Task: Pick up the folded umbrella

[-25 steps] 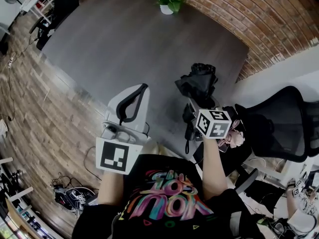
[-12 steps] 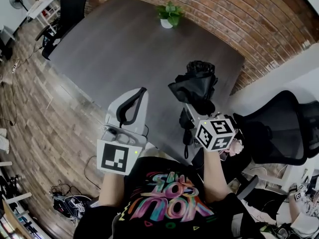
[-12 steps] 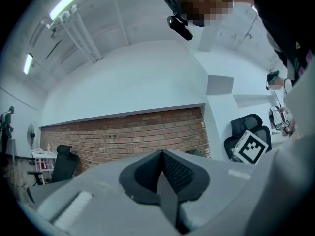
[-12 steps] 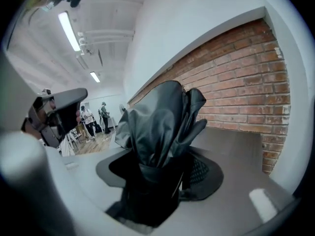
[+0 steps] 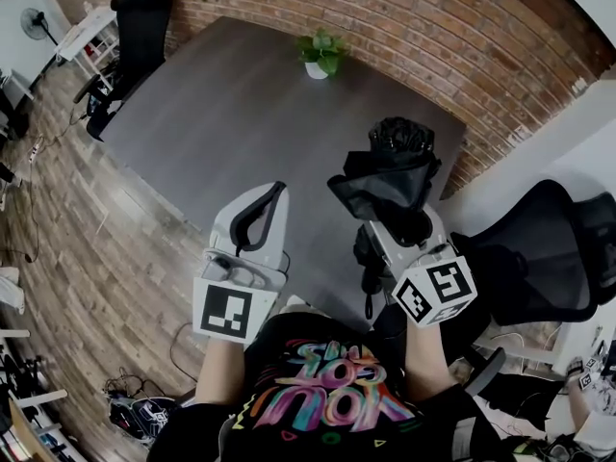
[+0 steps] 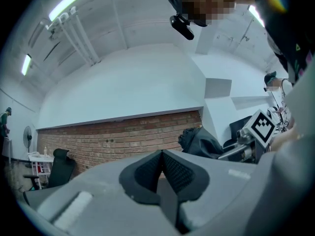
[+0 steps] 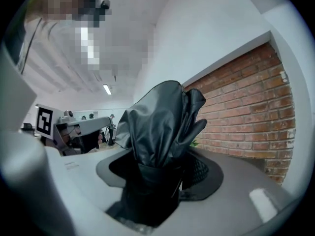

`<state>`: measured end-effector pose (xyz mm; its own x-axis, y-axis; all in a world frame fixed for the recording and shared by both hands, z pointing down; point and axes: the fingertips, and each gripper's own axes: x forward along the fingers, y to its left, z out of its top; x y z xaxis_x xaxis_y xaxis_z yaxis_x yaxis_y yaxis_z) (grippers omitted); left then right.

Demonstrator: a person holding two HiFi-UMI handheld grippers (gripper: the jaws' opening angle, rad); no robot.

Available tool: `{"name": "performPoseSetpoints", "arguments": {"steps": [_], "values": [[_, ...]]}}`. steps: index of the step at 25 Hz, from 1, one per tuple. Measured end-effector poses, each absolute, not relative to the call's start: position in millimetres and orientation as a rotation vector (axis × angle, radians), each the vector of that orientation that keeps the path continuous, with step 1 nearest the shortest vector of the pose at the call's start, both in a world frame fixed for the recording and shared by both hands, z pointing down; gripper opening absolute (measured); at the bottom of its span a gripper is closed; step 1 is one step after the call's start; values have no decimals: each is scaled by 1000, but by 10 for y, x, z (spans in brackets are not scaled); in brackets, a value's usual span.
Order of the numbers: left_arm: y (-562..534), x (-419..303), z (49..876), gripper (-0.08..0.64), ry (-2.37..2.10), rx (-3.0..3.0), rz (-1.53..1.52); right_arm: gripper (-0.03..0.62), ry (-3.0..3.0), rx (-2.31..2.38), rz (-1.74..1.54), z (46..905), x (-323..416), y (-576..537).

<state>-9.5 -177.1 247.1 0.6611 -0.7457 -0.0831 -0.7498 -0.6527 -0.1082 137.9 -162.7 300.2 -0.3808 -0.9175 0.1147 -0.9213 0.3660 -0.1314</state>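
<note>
The folded black umbrella (image 5: 389, 173) is off the dark table (image 5: 221, 104), held up in the air by my right gripper (image 5: 402, 221). Both jaws are shut on its lower part, and its wrist strap hangs down beside the gripper. In the right gripper view the umbrella (image 7: 161, 124) rises out from between the pads, its crumpled canopy filling the middle. My left gripper (image 5: 276, 192) hovers to the umbrella's left with nothing in it. In the left gripper view its pads (image 6: 170, 167) meet, so it is shut, and the umbrella (image 6: 199, 141) shows off to the right.
A small potted plant (image 5: 320, 54) stands at the table's far edge by the brick wall (image 5: 433, 37). A black mesh office chair (image 5: 539, 248) is close on the right, another chair (image 5: 135, 22) at the far left. Cables lie on the wood floor (image 5: 67, 248).
My right gripper has risen with the umbrella, lifting it well above the table and tipping it nearer level. The left gripper has come up a little.
</note>
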Motion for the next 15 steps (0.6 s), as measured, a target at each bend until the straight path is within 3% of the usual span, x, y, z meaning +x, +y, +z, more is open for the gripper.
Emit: {"name": "performPoseSetpoints", "arguments": {"steps": [8,15], "values": [[-1782,-34,2433,2,1231,-2738,33,259,-2547,1808,11,2642,1558,-1394],[-1775,-36,2445,2,1235,-2739,24,259,-2547,1846,-17,2608,1631,-1279]]}}
